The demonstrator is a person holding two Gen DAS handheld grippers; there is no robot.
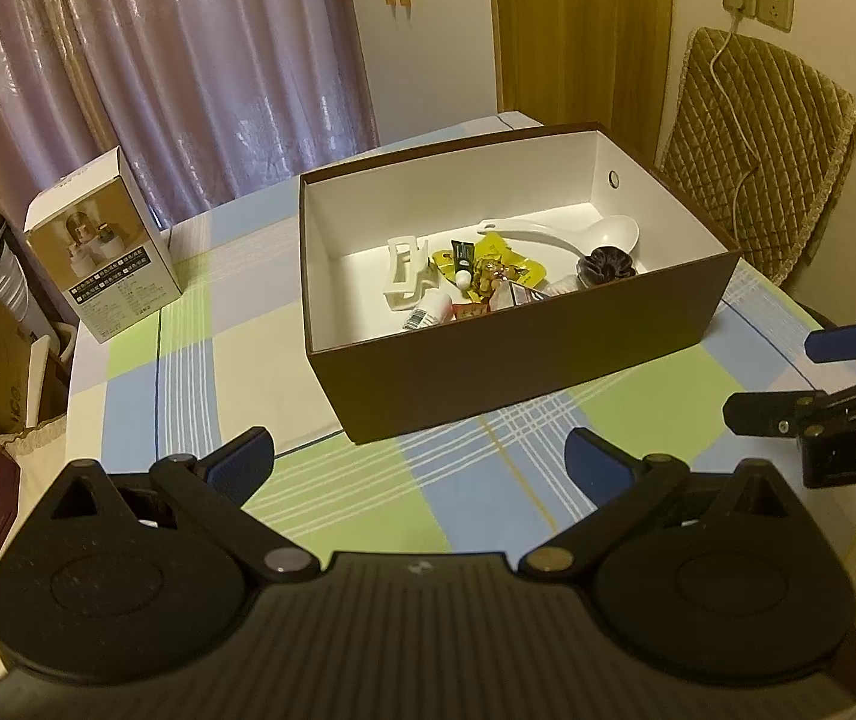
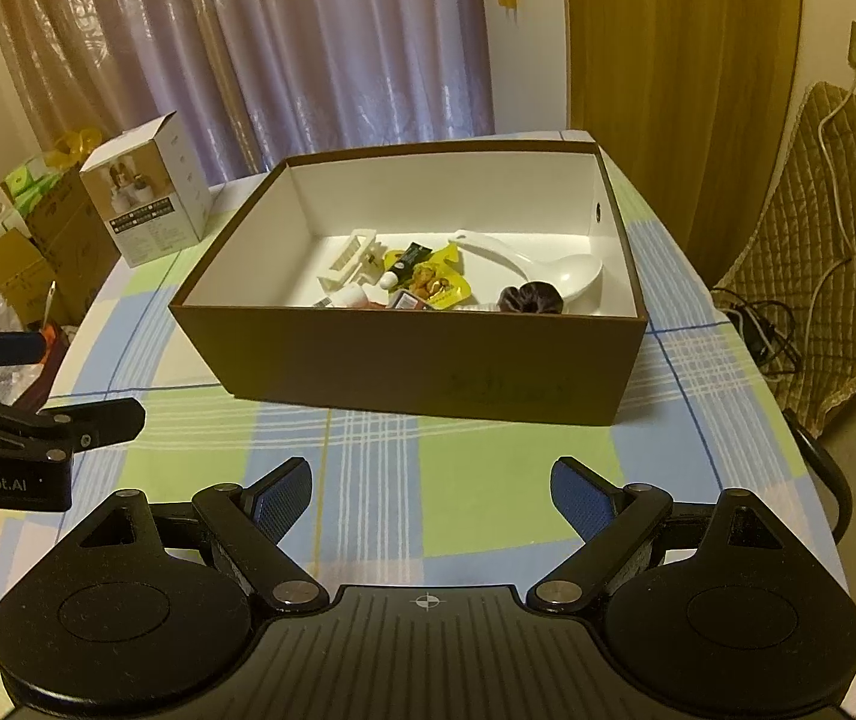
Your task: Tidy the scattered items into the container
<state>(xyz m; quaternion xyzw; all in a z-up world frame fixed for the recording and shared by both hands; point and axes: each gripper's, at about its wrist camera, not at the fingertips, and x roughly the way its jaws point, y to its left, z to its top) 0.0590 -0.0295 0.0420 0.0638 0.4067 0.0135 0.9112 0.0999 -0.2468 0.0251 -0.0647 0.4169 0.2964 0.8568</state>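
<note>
Two blue-padded fingers of the left gripper (image 1: 420,459) stand wide apart with nothing between them, hovering over the checked tablecloth (image 1: 188,372) short of the brown box (image 1: 523,348). Through the left wrist camera the box sits open with a white lining, and the items lie together on its floor: a white hair claw (image 1: 407,273), a white spoon (image 1: 565,234), a dark scrunchie (image 1: 604,264), yellow snack packets (image 1: 502,255), a small black tube (image 1: 462,261) and a white bottle (image 1: 430,309). A tall printed carton (image 1: 107,252) stands upright on the cloth, well apart to the box's left. The right gripper's fingers poke in at the right edge.

From the right wrist camera, the right gripper (image 2: 430,507) is likewise spread and empty, above the cloth near the box's front wall (image 2: 428,366). The same pile lies inside, spoon (image 2: 553,267) toward the right wall and claw (image 2: 350,261) at the left. The left gripper's fingers show at the left edge, parted.
</note>
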